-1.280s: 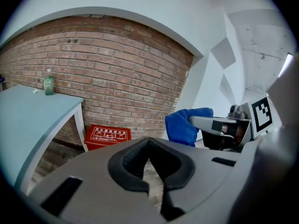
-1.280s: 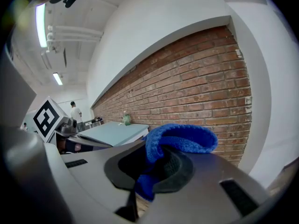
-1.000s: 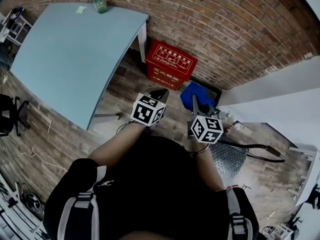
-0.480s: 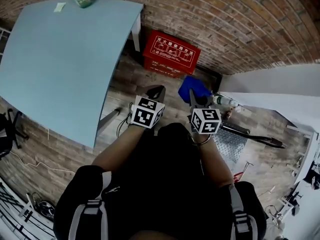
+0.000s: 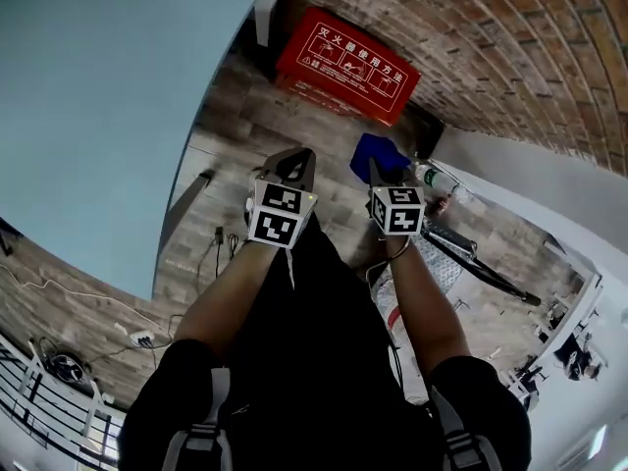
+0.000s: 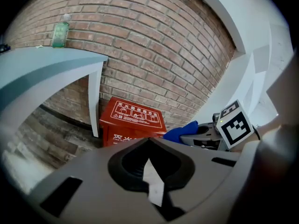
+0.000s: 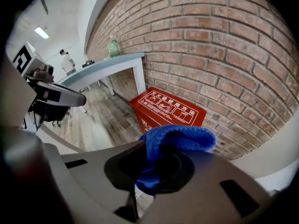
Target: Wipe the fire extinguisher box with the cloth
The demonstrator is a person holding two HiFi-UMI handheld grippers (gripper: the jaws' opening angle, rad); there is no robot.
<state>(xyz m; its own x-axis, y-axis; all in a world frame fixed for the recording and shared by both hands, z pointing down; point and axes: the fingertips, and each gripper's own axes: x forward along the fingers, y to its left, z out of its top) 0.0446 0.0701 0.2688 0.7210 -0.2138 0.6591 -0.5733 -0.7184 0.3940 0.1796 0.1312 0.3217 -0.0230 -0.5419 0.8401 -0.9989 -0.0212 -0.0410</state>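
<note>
Against the red brick wall (image 5: 491, 37), on the wood-plank floor beside a pale blue table (image 5: 98, 86), stands the red metal fire extinguisher box (image 5: 348, 65), well clear of both tools. Nearer the person, the right gripper (image 5: 376, 173) is clamped on a bunched blue fuzzy cloth (image 5: 381, 155) that bulges over its jaws. The left gripper (image 5: 294, 165), level with it, has its jaws drawn together on nothing.
</note>
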